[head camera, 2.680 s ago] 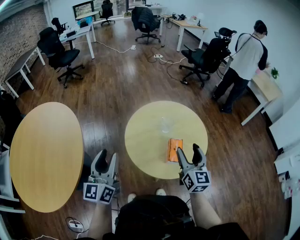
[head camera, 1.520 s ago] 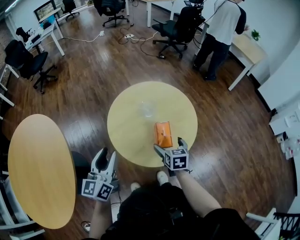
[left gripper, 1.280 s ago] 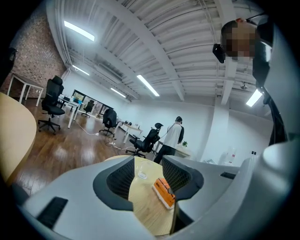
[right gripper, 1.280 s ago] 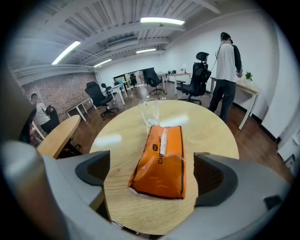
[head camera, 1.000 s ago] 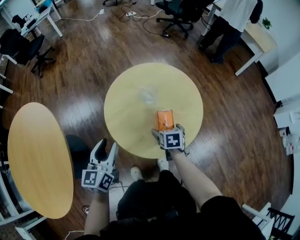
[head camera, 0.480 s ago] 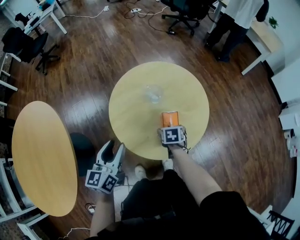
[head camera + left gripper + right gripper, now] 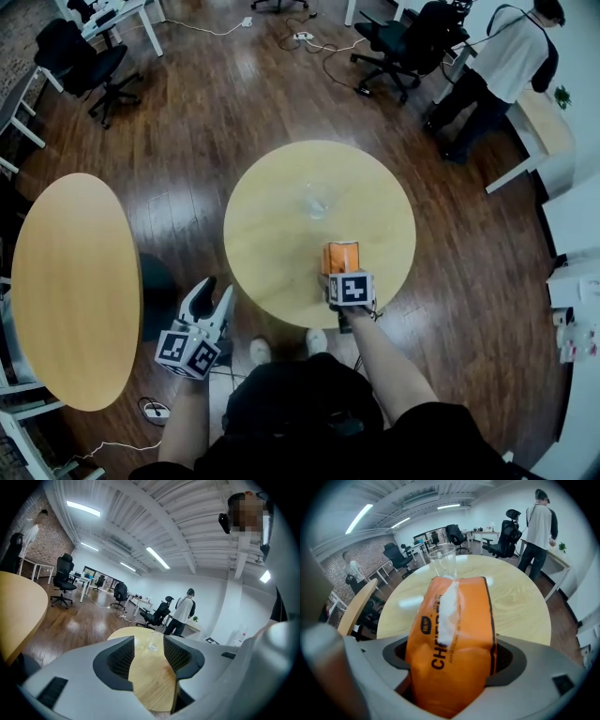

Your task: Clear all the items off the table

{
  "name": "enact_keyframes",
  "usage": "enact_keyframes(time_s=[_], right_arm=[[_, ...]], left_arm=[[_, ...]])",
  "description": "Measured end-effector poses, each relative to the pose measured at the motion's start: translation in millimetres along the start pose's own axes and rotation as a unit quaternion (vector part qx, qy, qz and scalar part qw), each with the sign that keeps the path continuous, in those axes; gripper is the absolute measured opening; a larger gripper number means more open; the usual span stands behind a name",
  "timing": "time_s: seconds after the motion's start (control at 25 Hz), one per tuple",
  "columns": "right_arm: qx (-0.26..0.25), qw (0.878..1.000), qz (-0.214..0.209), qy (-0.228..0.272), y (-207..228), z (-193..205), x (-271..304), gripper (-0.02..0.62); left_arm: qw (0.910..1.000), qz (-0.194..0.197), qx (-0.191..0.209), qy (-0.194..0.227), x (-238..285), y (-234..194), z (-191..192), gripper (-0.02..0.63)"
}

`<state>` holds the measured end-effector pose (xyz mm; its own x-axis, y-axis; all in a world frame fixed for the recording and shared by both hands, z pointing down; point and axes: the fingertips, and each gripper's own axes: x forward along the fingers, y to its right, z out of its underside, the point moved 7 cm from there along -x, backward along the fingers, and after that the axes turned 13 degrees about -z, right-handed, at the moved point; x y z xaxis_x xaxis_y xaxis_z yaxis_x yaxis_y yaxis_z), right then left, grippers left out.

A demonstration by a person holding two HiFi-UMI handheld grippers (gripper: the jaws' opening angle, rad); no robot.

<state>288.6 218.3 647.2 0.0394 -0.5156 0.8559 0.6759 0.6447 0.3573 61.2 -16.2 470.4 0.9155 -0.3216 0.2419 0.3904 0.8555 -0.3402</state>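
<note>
The pack (image 7: 452, 639) lies on the near side of the table (image 7: 272, 234), its near end taken between the jaws of the right gripper (image 7: 344, 277), which is pointed steeply down over it. These jaws have just been closing, and the pack's soft sides now fill the gap and appear to be met by both pads. The wrapper is already bulged there.

The step in hand is judged to be the grasp of the pack. It is best finished with a firm but not crushing squeeze, since the wrapper gives and could slip if only film is pinched. The grip should be kept well down on the body of the pack, not at the loose end. The lift is best made straight up before anything is carried sideways, so that the far end is not dragged toward the glass (image 7: 316, 199), which stands apart further up the table.

The left gripper (image 7: 213, 298) is held off the table's near left edge, its jaws spread with nothing between them. It can be readied for the glass.
</note>
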Motion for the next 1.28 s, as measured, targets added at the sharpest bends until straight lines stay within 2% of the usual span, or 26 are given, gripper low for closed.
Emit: enact_keyframes(time_s=[0.16, 0.32, 0.44, 0.56, 0.68, 0.88, 1.08, 1.28], right_arm=[[-0.022, 0.999, -0.014, 0.021, -3, -7, -25, 0.434], [-0.046, 0.995, -0.053, 0.069, -9, -21, -58, 0.434], [-0.088, 0.988, -0.082, 0.093, -26, -36, -77, 0.434], [-0.146, 0.976, -0.120, 0.104, -56, -58, -81, 0.434], [-0.202, 0.959, -0.172, 0.100, -122, -67, -65, 0.434], [-0.272, 0.929, -0.235, 0.085, -243, -47, -52, 0.434], [-0.347, 0.894, -0.275, 0.071, -360, -42, -30, 0.434], [-0.387, 0.867, -0.309, 0.043, -467, 5, -6, 0.436]], left_arm=[[0.9996, -0.011, -0.008, 0.026, -4, 2, -9, 0.198], [0.9976, -0.039, -0.014, 0.056, -22, 7, -17, 0.198], [0.9922, -0.082, -0.029, 0.090, -50, 0, -21, 0.198], [0.9818, -0.142, -0.036, 0.121, -90, -11, -23, 0.198], [0.9636, -0.217, -0.045, 0.150, -149, -40, -17, 0.198], [0.9318, -0.301, -0.070, 0.191, -254, -89, -11, 0.198], [0.8880, -0.377, -0.079, 0.251, -347, -141, -13, 0.198], [0.8475, -0.437, -0.089, 0.288, -449, -191, -1, 0.193]])
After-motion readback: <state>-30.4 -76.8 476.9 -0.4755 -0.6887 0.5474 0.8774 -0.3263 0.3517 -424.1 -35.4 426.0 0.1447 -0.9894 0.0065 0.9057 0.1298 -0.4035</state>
